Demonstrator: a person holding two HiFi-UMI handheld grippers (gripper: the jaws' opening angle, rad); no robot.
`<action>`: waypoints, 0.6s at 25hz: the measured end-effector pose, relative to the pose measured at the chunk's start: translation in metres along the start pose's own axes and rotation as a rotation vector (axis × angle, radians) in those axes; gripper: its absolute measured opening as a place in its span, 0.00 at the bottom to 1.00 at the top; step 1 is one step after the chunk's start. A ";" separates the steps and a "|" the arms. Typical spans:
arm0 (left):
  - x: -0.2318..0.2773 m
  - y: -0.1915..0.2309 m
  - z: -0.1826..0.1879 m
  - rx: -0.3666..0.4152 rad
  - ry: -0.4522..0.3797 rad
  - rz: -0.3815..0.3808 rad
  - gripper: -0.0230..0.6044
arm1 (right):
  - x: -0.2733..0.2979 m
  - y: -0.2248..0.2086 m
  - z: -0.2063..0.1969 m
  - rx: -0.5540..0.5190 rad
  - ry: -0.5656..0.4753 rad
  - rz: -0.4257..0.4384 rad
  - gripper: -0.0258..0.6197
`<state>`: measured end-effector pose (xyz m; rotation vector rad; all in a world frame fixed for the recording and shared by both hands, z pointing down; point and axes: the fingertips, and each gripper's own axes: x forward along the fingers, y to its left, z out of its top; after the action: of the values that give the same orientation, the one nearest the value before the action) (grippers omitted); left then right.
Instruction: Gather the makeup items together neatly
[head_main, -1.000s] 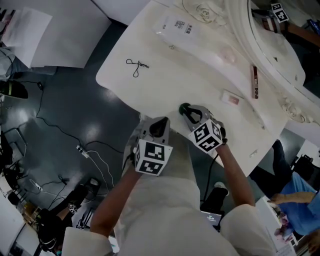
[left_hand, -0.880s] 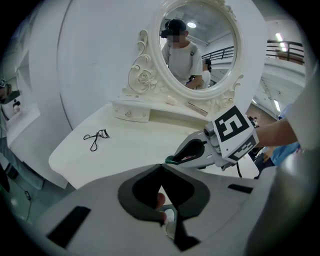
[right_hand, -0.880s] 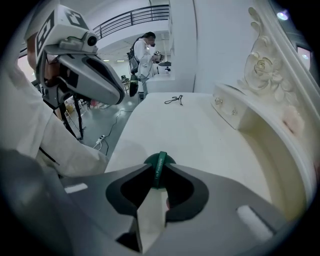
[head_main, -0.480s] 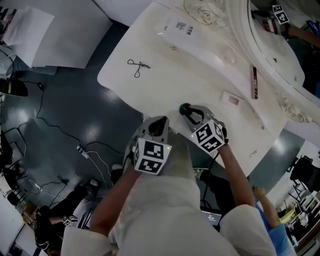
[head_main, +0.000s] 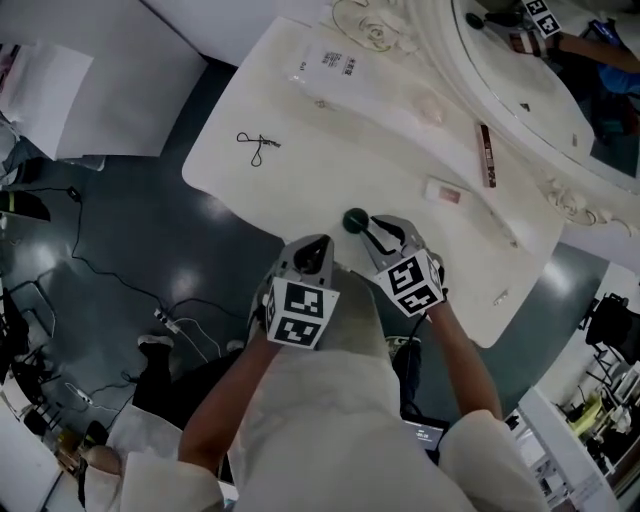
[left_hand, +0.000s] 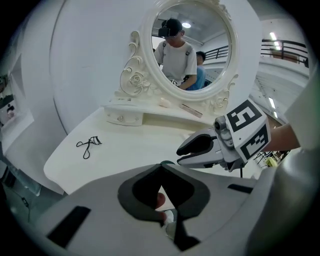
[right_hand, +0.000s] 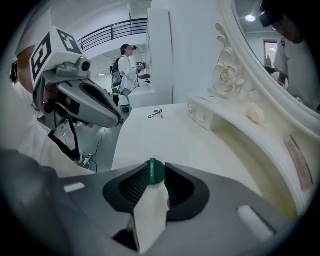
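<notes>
My right gripper (head_main: 368, 228) is shut on a dark green round compact (head_main: 355, 220) just above the white dressing table (head_main: 330, 170) near its front edge; in the right gripper view the compact (right_hand: 155, 175) sits edge-on between the pads. Close to its left, my left gripper (head_main: 317, 250) hovers at the table's edge, its jaws together with nothing in them. A black eyelash curler (head_main: 255, 143) lies at the table's left. A pale pink flat case (head_main: 444, 192) lies to the right. On the raised shelf are a brown stick (head_main: 487, 155) and a pink puff (head_main: 428, 104).
A printed clear packet (head_main: 330, 62) lies at the back left. An ornate white mirror (head_main: 530, 70) rises behind the shelf. A small pale item (head_main: 499, 297) sits near the right front edge. Cables (head_main: 150, 290) trail over the dark floor to the left.
The head view has shifted, so the table sits a little further left and up. Both grippers keep about the same places over the table's front edge, the compact still in the right one.
</notes>
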<state>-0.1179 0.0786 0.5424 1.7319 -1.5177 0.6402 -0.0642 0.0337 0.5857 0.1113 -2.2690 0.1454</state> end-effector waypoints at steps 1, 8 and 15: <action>0.001 -0.001 0.001 0.004 0.000 -0.005 0.05 | -0.002 -0.002 -0.001 0.006 -0.006 -0.012 0.19; 0.009 -0.018 0.008 0.053 0.008 -0.048 0.05 | -0.026 -0.022 -0.005 0.075 -0.035 -0.101 0.19; 0.014 -0.035 0.013 0.095 0.014 -0.085 0.05 | -0.045 -0.047 -0.017 0.158 -0.060 -0.188 0.26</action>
<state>-0.0819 0.0606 0.5383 1.8484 -1.4160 0.6890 -0.0164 -0.0091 0.5654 0.4161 -2.2904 0.2236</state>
